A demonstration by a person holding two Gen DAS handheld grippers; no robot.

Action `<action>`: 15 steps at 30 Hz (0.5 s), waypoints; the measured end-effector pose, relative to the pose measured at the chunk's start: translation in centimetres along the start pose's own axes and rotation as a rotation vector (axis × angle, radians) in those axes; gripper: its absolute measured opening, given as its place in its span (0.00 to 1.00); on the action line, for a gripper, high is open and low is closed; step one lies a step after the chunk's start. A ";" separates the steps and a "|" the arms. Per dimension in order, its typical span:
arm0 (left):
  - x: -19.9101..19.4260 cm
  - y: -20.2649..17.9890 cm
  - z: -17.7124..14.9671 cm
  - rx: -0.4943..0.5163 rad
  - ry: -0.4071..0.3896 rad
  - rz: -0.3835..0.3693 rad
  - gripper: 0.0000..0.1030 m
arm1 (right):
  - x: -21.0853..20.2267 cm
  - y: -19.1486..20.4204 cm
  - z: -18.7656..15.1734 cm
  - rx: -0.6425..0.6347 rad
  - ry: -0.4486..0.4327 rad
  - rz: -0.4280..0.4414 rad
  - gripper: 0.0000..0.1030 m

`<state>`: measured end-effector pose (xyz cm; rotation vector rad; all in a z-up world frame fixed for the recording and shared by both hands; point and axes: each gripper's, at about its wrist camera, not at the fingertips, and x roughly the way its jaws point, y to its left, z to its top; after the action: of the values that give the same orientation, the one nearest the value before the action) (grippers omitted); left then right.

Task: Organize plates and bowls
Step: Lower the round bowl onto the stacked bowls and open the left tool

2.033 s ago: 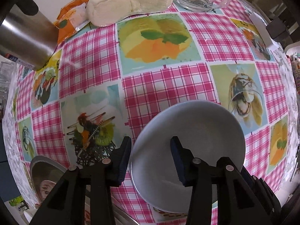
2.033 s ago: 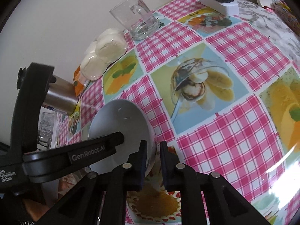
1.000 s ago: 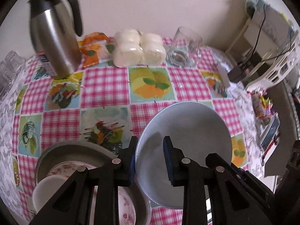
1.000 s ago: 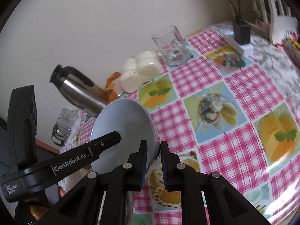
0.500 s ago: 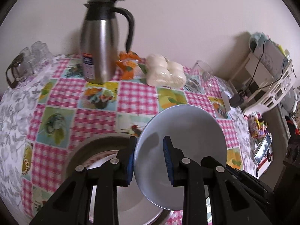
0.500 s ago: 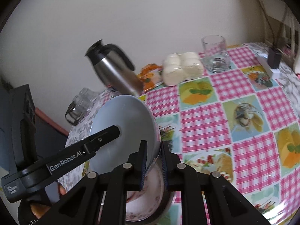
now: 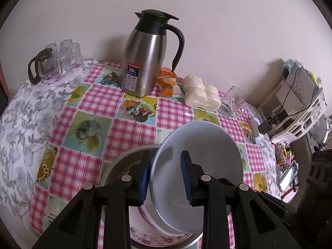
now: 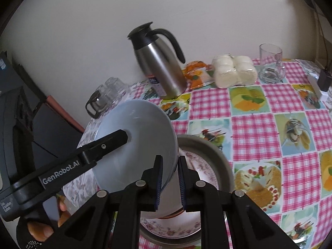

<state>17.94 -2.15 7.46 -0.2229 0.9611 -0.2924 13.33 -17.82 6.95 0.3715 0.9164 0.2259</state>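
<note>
The setting is a home dining corner. A table (image 7: pixel 132 128) is wearing a pink checked oilcloth printed with food pictures, laid over a grey floral cloth, and is standing against a plain pale wall (image 7: pixel 207 31). A stainless steel vacuum jug with a black lid and handle (image 7: pixel 145 58) is standing at the wall side, beside an orange snack packet (image 7: pixel 168 81) and a clear bag of white steamed buns (image 7: pixel 201 93). Upturned clear drinking glasses (image 7: pixel 66 56) are grouping at the far left corner. A white plastic shelf unit with trailing black cables (image 7: pixel 300 112) is standing at the right.
</note>
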 end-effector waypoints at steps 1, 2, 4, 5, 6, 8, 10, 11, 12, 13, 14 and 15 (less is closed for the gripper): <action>-0.1 0.2 -0.1 -0.006 0.000 -0.006 0.28 | 0.1 0.2 -0.1 -0.003 0.006 -0.001 0.16; 0.0 0.4 -0.2 -0.009 0.001 -0.012 0.28 | 0.3 0.3 -0.2 -0.006 0.011 -0.005 0.16; 0.1 0.5 -0.5 -0.012 0.004 -0.018 0.28 | 0.3 0.6 -0.3 -0.015 0.015 -0.017 0.16; 0.2 0.5 -0.6 -0.010 0.008 -0.021 0.28 | 0.3 0.6 -0.4 -0.017 0.017 -0.023 0.16; 0.4 0.5 -0.8 -0.010 0.014 -0.027 0.28 | 0.3 0.6 -0.4 -0.018 0.019 -0.029 0.16; 0.8 0.4 -1.0 -0.006 0.028 -0.039 0.28 | 0.4 0.4 -0.4 -0.014 0.027 -0.044 0.16; 1.1 0.1 -1.3 0.000 0.040 -0.050 0.28 | 0.5 0.0 -0.5 -0.007 0.034 -0.054 0.16; 1.2 0.0 -1.5 0.004 0.044 -0.052 0.28 | 0.4 -0.1 -0.5 -0.005 0.036 -0.059 0.16; 1.3 -0.1 -1.6 0.009 0.049 -0.054 0.28 | 0.4 -0.3 -0.6 -0.004 0.037 -0.064 0.16; 1.4 -0.3 -1.7 0.015 0.054 -0.055 0.28 | 0.2 -0.4 -0.6 -0.004 0.037 -0.071 0.16; 1.5 -0.5 -1.9 0.020 0.059 -0.055 0.28 | 0.1 -0.4 -0.6 -0.005 0.037 -0.074 0.17; 1.6 -0.6 -2.0 0.024 0.062 -0.054 0.28 | 0.1 -0.5 -0.6 -0.005 0.038 -0.080 0.18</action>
<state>17.08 -3.38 5.34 -0.2198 1.0134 -0.3621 12.91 -18.09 6.39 0.3257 0.9660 0.1623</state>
